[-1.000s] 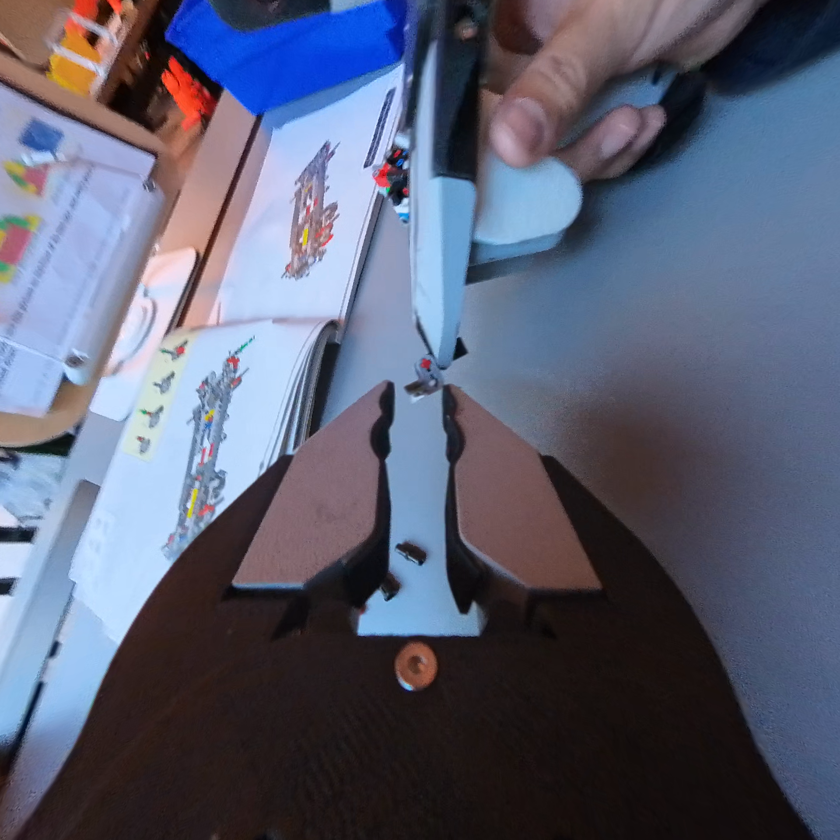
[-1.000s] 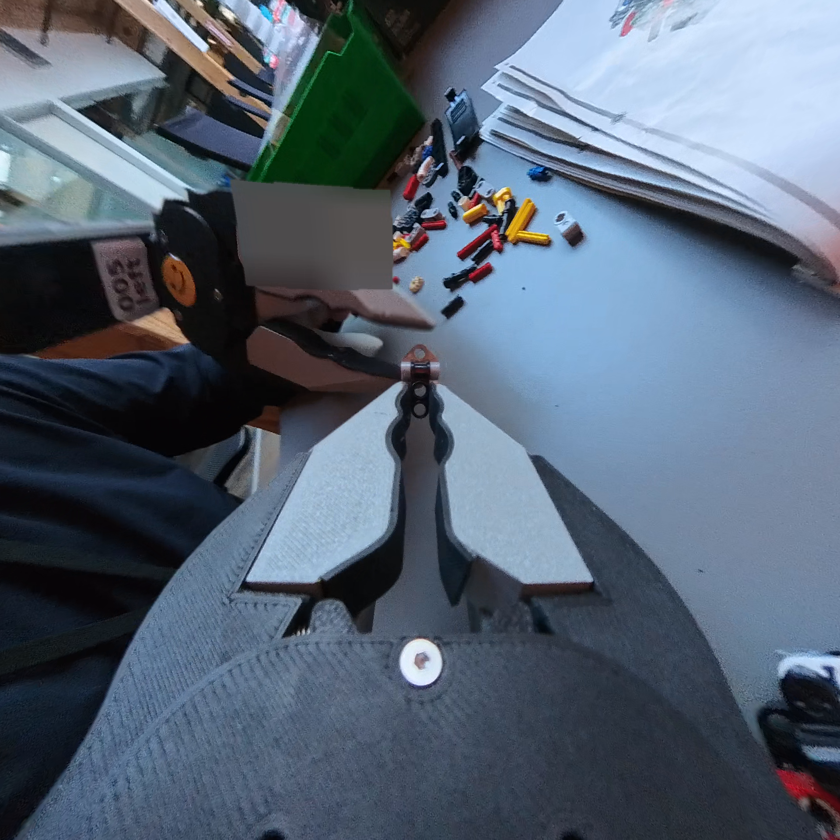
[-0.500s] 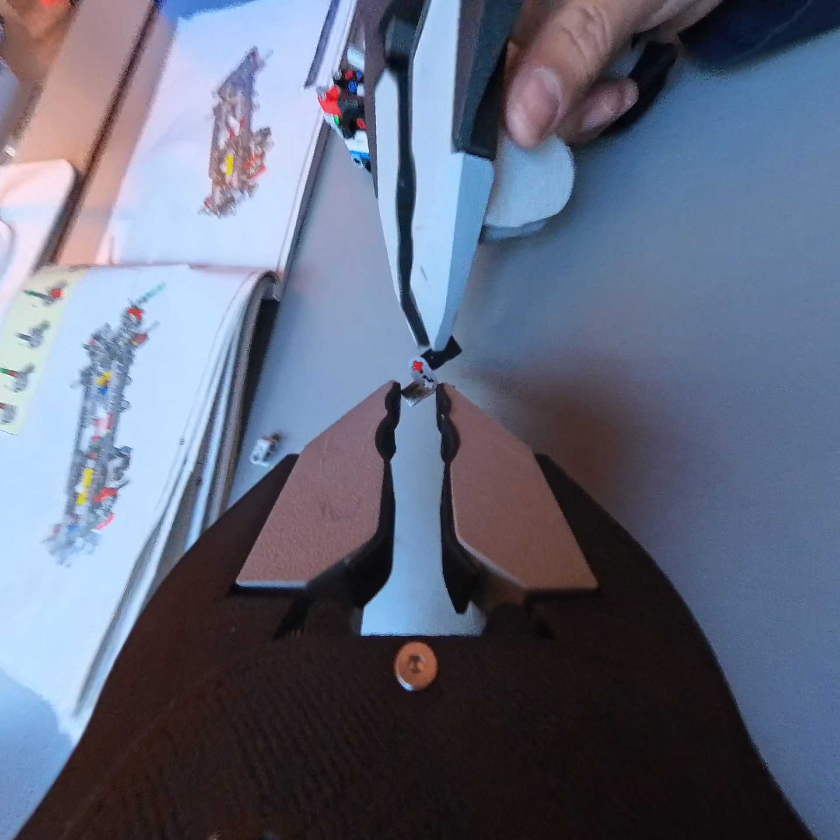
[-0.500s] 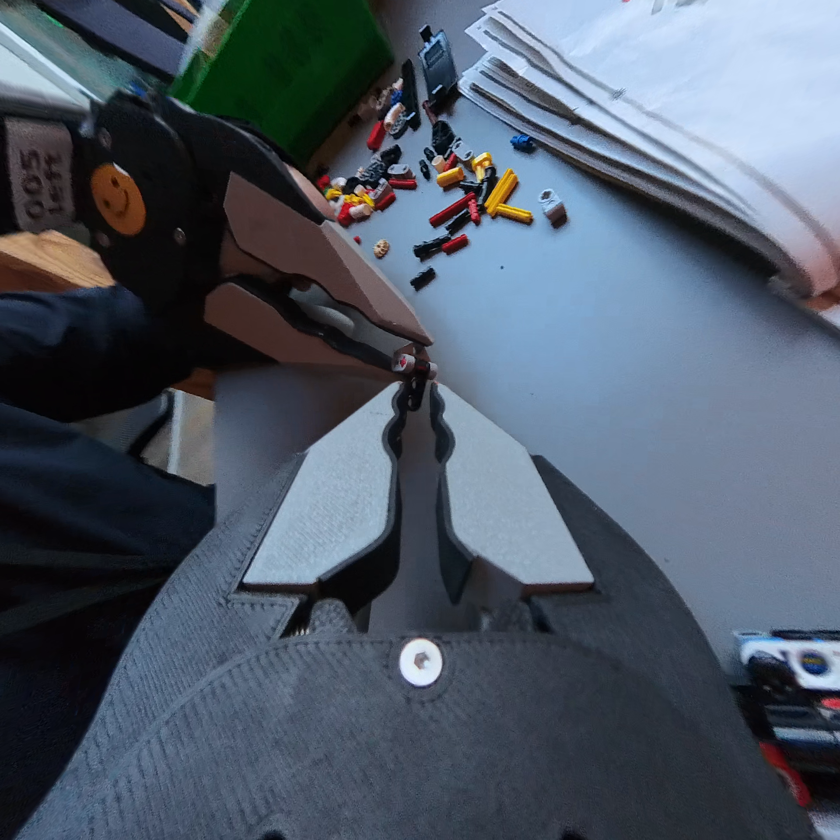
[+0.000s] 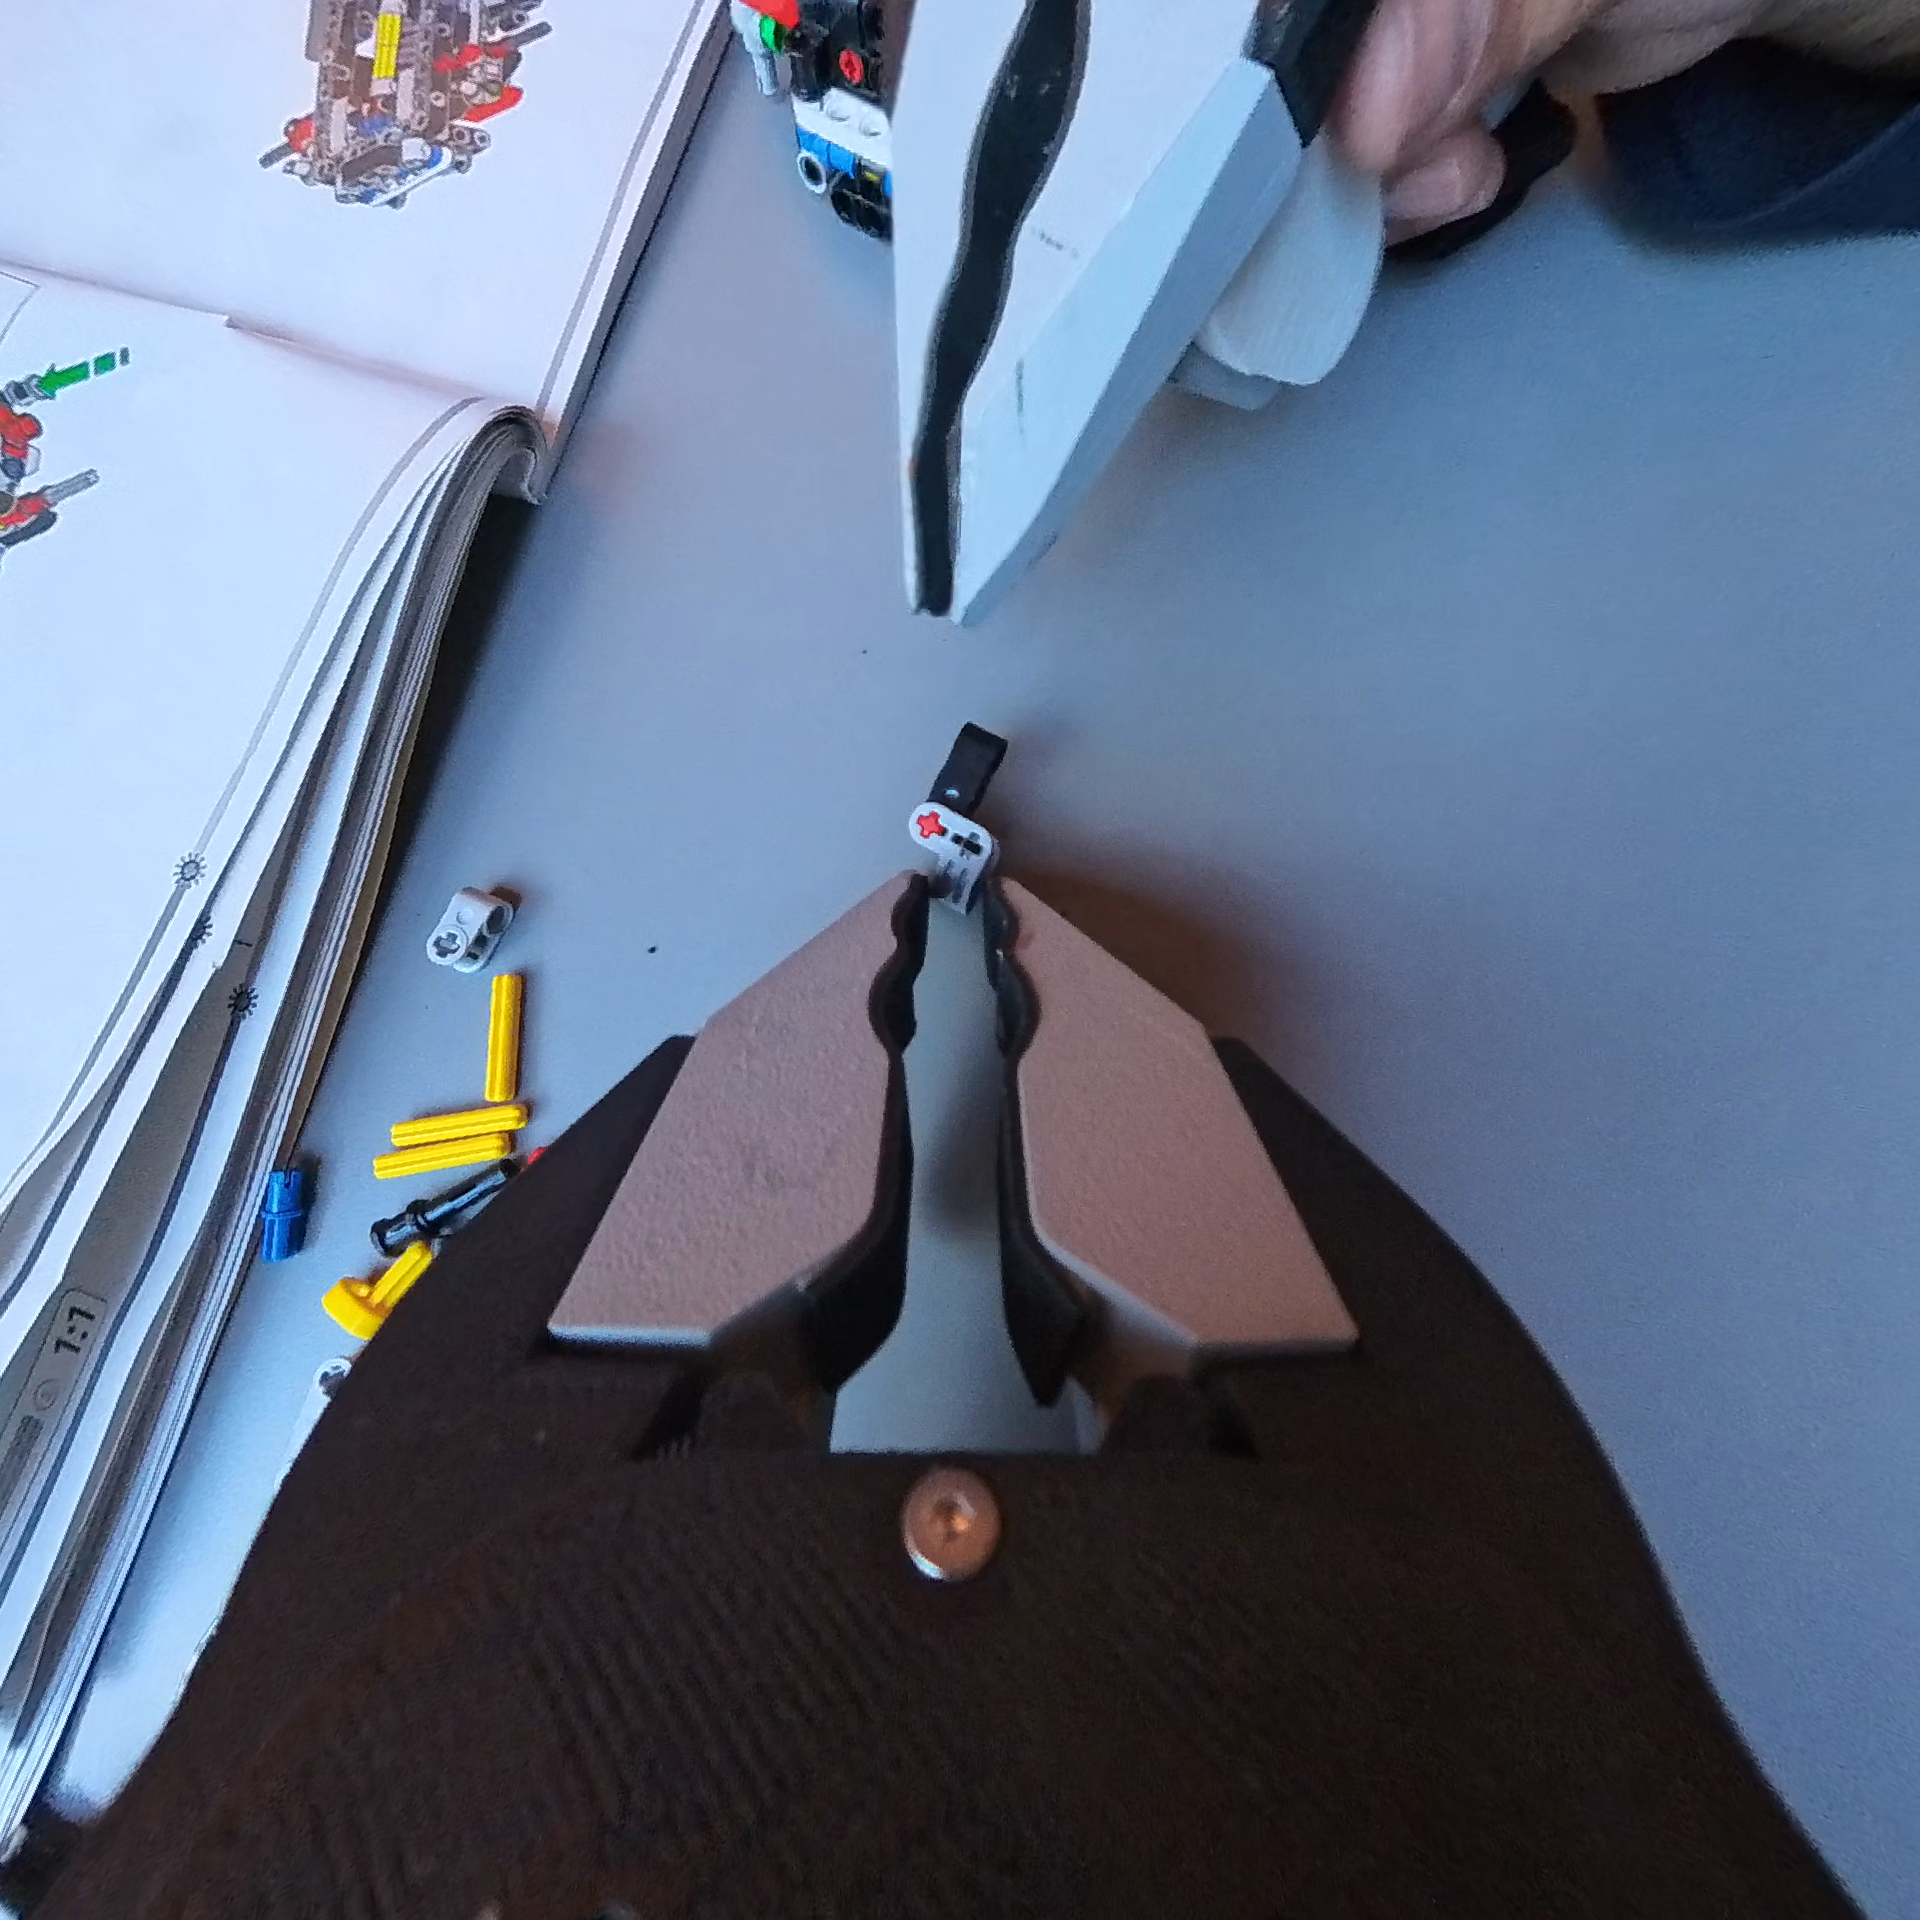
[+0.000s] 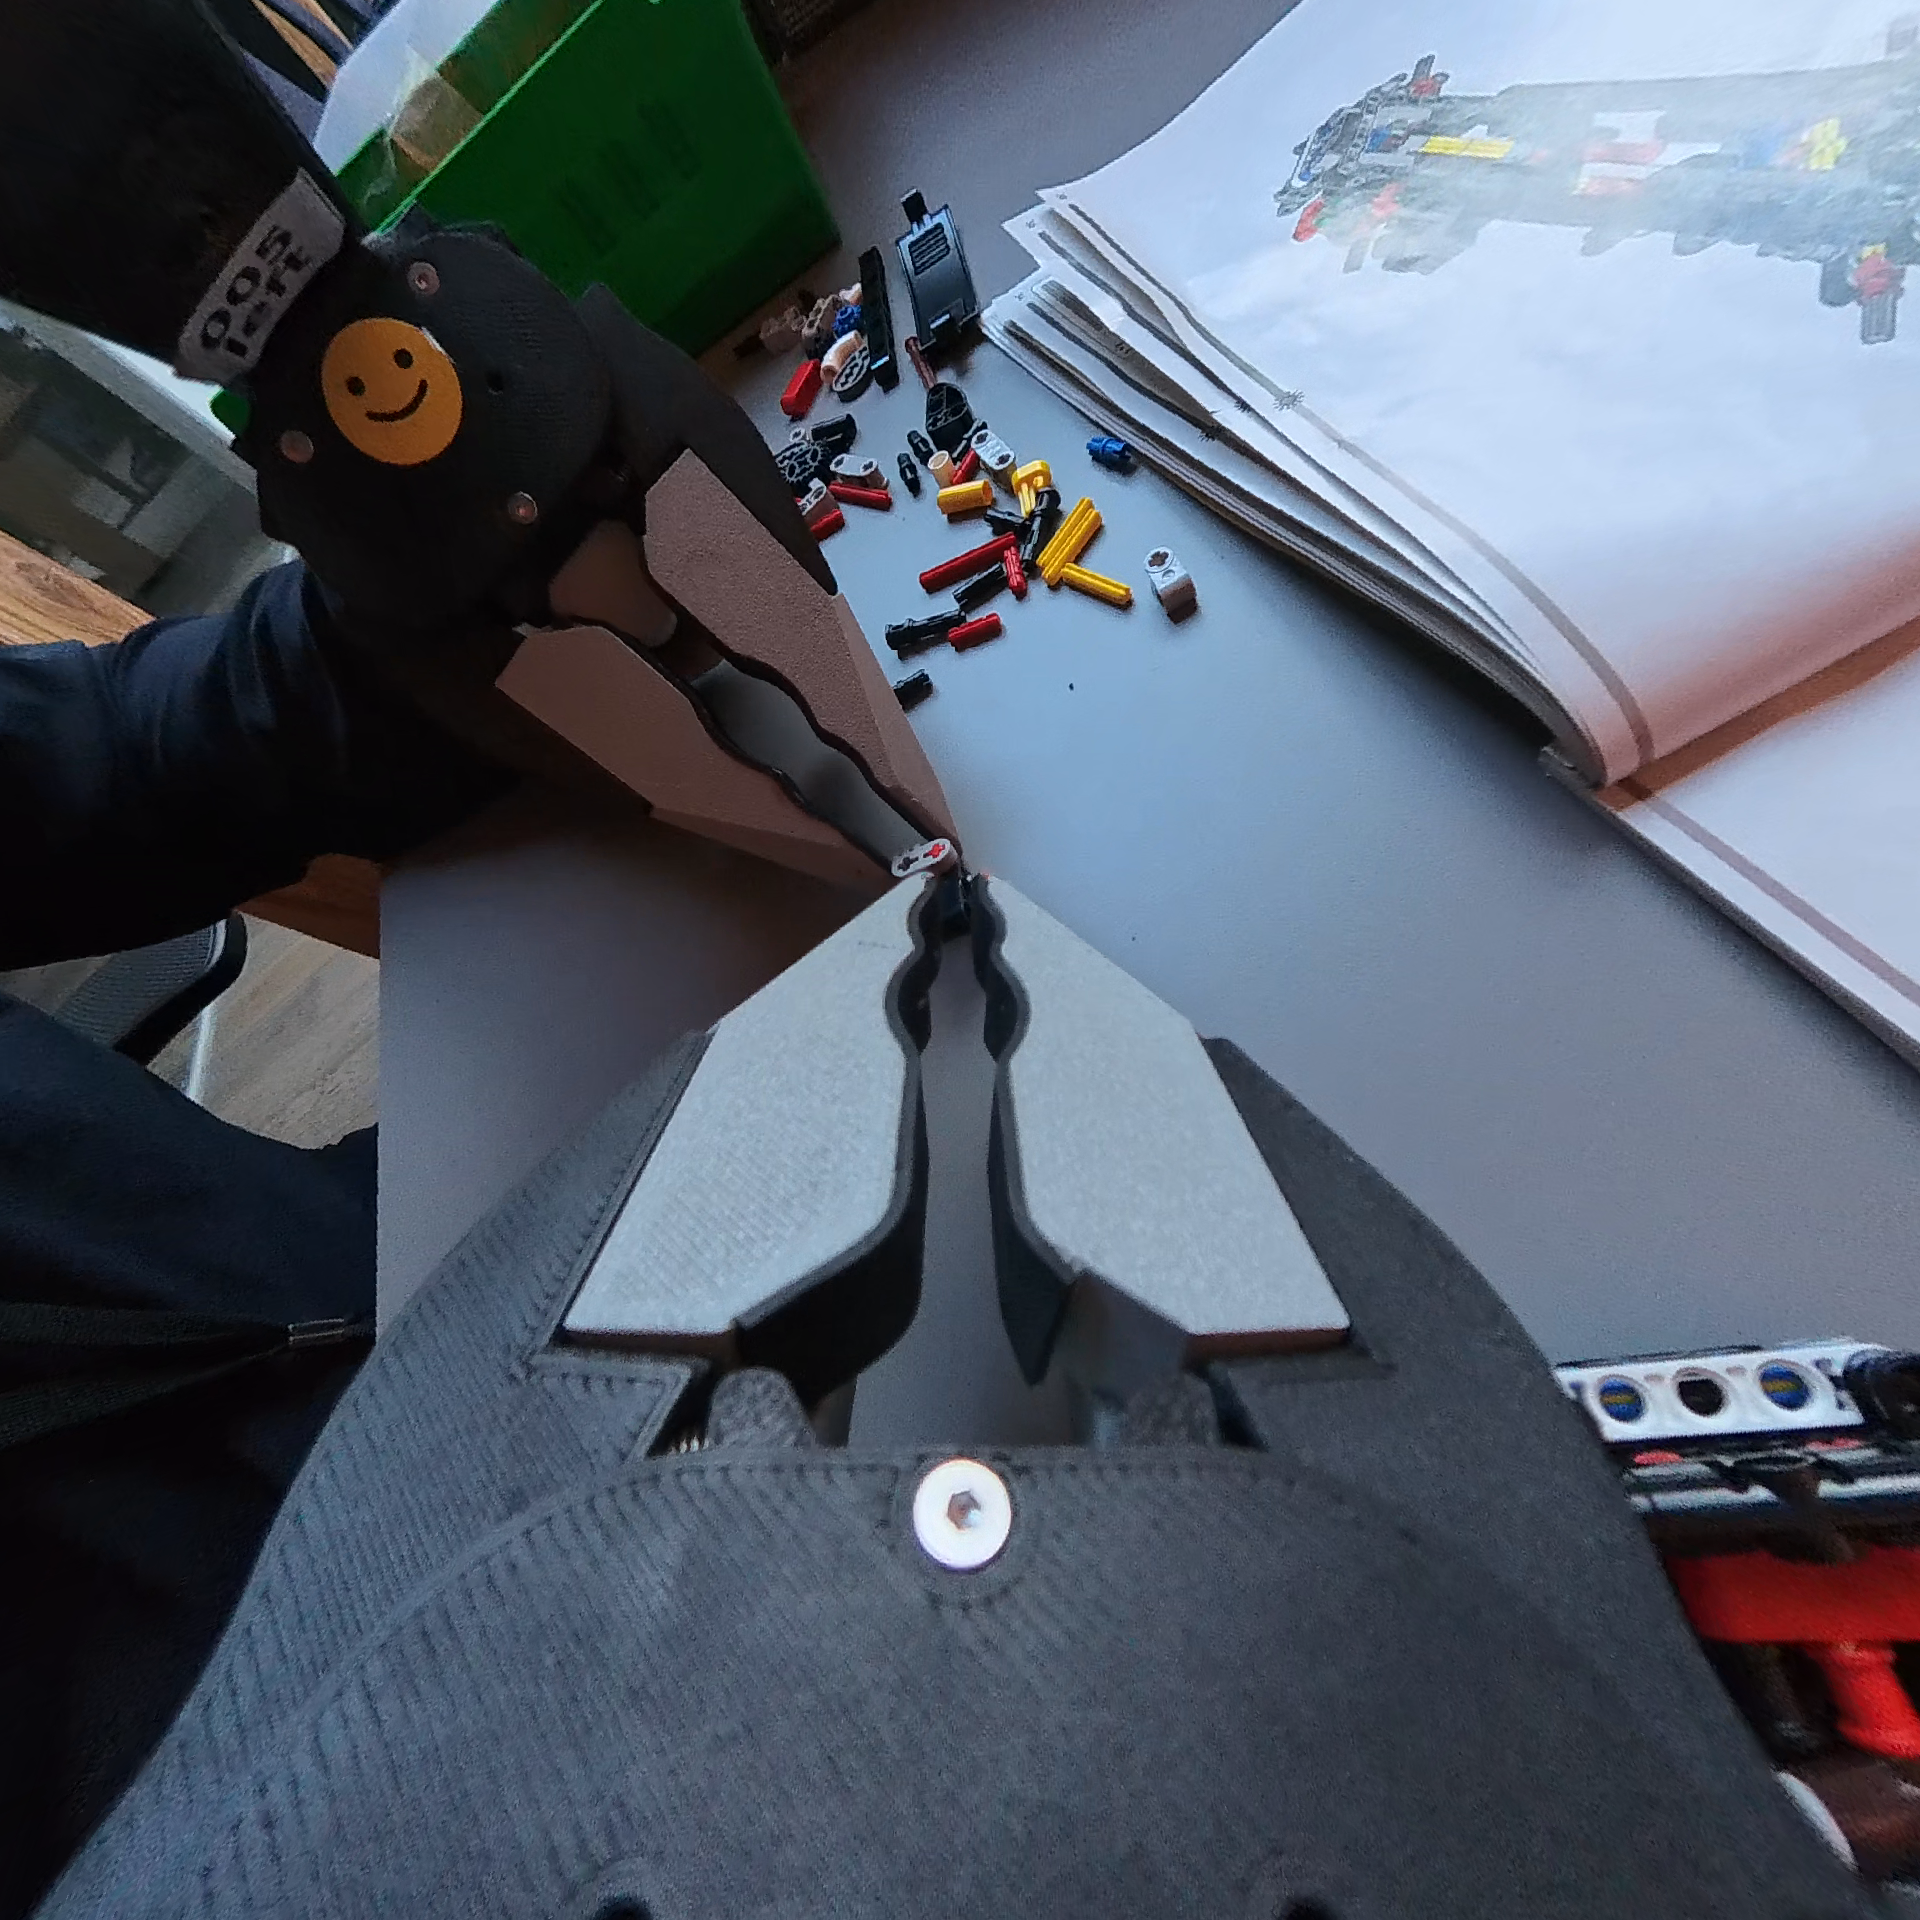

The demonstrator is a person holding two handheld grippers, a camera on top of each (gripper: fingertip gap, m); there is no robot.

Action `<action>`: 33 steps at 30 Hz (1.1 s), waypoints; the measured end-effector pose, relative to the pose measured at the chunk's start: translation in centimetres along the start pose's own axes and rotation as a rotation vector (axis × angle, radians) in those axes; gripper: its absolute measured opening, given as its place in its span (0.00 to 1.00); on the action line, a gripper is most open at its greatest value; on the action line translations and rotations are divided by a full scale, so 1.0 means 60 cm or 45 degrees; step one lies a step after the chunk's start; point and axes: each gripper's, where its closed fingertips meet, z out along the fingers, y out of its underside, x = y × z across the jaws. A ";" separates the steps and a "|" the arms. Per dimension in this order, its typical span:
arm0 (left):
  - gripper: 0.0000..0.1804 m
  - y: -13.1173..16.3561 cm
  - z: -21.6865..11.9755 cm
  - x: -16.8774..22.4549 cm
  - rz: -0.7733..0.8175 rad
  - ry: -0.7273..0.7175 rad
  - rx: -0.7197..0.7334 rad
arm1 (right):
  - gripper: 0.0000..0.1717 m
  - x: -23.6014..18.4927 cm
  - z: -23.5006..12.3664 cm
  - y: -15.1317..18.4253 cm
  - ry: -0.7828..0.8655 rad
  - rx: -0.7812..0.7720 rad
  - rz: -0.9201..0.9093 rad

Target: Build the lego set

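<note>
Two close wrist cameras look steeply down along their own fingers at a grey table. The left wrist view faces an open instruction book, which lies to its left. The right wrist view sees the same book at its upper right. Both share the loose bricks beside the book.

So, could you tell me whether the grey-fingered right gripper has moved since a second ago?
Yes: the right gripper has drawn back, up the left wrist view, from the small white connector that the brown-fingered left gripper grips.
</note>
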 end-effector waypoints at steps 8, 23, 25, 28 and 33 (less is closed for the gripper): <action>0.09 0.001 -0.001 -0.007 -0.005 -0.007 0.010 | 0.05 -0.016 0.020 0.023 -0.021 -0.098 -0.103; 0.08 -0.018 -0.025 -0.039 0.009 -0.187 0.072 | 0.06 -0.018 0.002 -0.007 0.013 0.034 -0.269; 0.06 -0.026 -0.031 -0.047 0.004 -0.238 0.108 | 0.05 -0.023 0.003 -0.010 0.007 0.051 -0.316; 0.01 -0.035 -0.039 -0.057 0.065 -0.340 0.140 | 0.03 -0.028 0.003 -0.014 0.020 0.076 -0.406; 0.00 -0.043 -0.040 -0.051 0.107 -0.365 0.163 | 0.00 -0.045 -0.006 -0.028 0.041 0.153 -0.538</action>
